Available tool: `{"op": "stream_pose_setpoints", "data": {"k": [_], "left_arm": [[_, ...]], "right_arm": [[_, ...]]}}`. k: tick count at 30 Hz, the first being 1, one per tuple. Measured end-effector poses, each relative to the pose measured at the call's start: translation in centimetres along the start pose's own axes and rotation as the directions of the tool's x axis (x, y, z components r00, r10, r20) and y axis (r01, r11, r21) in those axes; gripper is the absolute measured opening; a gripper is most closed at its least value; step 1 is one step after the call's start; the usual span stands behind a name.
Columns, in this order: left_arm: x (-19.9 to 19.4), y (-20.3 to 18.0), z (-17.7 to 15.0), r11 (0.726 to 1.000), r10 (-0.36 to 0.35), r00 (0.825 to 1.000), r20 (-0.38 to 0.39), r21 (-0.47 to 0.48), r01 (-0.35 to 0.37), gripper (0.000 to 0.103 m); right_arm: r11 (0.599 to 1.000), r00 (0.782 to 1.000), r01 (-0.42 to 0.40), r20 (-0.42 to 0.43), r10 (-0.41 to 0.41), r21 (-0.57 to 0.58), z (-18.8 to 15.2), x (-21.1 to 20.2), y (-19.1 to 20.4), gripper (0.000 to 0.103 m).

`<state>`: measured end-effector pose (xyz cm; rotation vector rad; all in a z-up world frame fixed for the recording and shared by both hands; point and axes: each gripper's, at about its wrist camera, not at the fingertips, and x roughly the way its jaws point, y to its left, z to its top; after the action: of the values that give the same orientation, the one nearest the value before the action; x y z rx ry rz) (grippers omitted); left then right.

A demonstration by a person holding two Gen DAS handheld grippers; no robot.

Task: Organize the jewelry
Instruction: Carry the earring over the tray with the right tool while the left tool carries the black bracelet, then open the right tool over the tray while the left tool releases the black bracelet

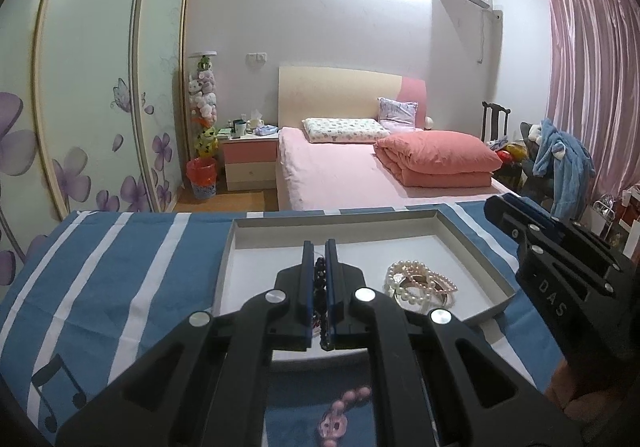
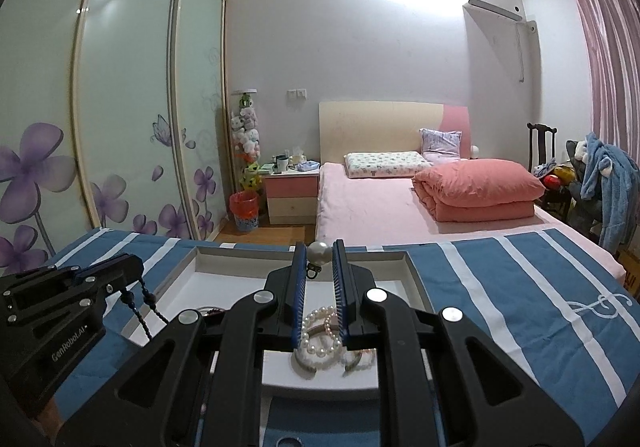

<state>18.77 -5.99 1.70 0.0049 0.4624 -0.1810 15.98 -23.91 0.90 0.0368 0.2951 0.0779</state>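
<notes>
A shallow white tray [image 1: 476,243] lies on the blue striped cloth. Pearl bracelets [image 1: 416,281] lie heaped in it on the right; they also show in the right wrist view [image 2: 320,339]. My left gripper [image 1: 319,247] is shut on a dark beaded string [image 1: 320,279], held over the tray's left part; the string hangs from it in the right wrist view [image 2: 140,303]. My right gripper [image 2: 319,251] is shut on a large pearl earring [image 2: 320,253], held above the tray. The right gripper also shows in the left wrist view [image 1: 500,207].
The blue and white striped cloth [image 1: 120,267] covers the work surface. A pink bead pattern or bracelet [image 1: 344,411] shows below my left gripper. A pink bed [image 1: 340,171] with a folded quilt stands beyond, with a wardrobe [image 1: 100,87] at left.
</notes>
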Motion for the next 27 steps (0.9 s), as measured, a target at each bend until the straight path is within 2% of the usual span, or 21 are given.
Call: {"op": "stream_pose_setpoints", "data": {"k": [5, 22, 25, 27], "left_arm": [[1.8, -0.2, 0.4, 1.0, 0.0, 1.0, -0.013, 0.008, 0.0, 0.006], [7.0, 0.3, 0.0, 1.0, -0.006, 0.995, -0.095, -0.006, 0.006, 0.007], [7.7, 0.5, -0.2, 1.0, -0.006, 0.994, -0.11, -0.02, 0.004, 0.009], [7.8, 0.8, -0.1, 1.0, -0.008, 0.993, -0.116, -0.03, 0.005, 0.015]], "right_arm": [[1.0, 1.0, 0.003, -0.012, -0.003, 0.008, 0.1, 1.5, -0.1, 0.014], [0.999, 0.989, -0.001, -0.145, 0.009, 0.051, -1.1, 6.0, -0.9, 0.014], [0.998, 0.983, -0.009, -0.181, 0.019, 0.055, -1.3, 6.8, -1.0, 0.015], [0.998, 0.979, -0.011, -0.2, 0.025, 0.069, -1.4, 6.9, -1.2, 0.015]]}}
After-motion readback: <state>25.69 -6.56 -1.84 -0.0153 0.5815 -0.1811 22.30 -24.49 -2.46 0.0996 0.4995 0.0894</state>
